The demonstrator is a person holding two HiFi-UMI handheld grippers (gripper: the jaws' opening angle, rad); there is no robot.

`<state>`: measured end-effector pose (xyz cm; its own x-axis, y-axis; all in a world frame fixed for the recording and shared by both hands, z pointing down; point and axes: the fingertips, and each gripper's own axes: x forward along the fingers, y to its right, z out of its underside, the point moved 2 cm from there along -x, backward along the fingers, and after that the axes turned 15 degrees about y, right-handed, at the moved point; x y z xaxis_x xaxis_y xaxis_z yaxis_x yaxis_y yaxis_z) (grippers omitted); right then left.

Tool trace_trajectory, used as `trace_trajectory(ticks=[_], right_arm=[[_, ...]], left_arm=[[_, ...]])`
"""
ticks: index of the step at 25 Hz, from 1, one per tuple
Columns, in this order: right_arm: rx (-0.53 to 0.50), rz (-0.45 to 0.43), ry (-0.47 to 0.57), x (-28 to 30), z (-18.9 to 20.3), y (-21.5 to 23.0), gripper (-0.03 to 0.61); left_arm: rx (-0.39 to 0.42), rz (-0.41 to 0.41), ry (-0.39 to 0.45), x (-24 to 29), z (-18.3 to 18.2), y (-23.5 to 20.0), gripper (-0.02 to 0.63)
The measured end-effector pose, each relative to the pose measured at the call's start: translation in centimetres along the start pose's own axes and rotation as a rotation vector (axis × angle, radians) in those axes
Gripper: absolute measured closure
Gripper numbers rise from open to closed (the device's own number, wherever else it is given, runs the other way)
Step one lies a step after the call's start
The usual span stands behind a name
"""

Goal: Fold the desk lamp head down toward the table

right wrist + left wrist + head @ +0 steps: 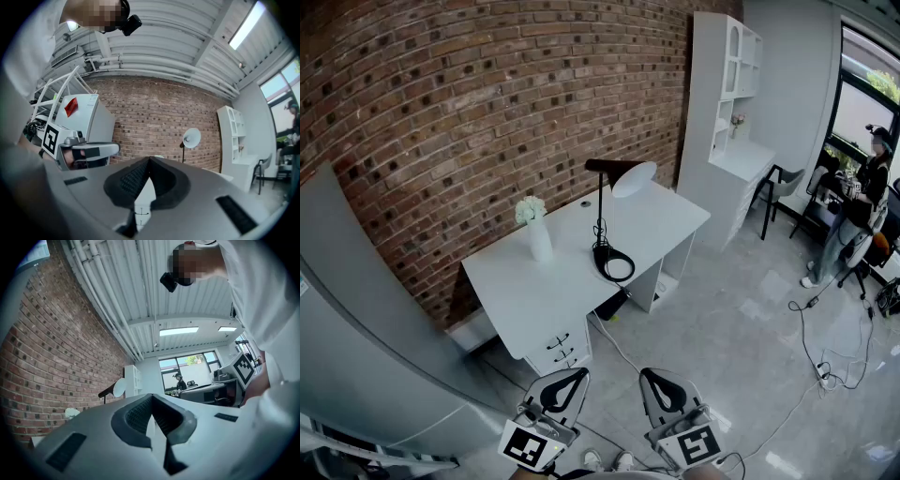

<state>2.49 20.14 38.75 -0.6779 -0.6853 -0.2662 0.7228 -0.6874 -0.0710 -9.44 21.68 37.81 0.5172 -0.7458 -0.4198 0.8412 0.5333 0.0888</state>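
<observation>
The cubes on both grippers carry black-and-white square markers (528,444). The left gripper (578,373) and right gripper (647,373) hang well short of the desk (534,300), each with its jaws pressed together on nothing. The lamp (630,178) stands upright on the desk with its head raised, near a vase (539,239) of white flowers. The white desk backs onto a brick wall (487,103). Right of the desk stands a white shelf (727,84), and cables (825,366) trail across the grey tiled floor (722,328).
</observation>
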Motion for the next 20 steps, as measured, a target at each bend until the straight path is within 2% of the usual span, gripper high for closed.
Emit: trace_trajectory(ticks=[10, 20], right_arm=[[0.005, 0.004, 0.023, 0.1, -0.1, 0.1, 0.560], [-0.029, 0.055, 0.013, 0.2, -0.1, 0.9, 0.560]], left_arm=[[-0.008, 0.004, -0.004, -0.1, 0.3, -0.1, 0.606], [-0.025, 0.007, -0.009, -0.4, 0.7, -0.9, 0.606]])
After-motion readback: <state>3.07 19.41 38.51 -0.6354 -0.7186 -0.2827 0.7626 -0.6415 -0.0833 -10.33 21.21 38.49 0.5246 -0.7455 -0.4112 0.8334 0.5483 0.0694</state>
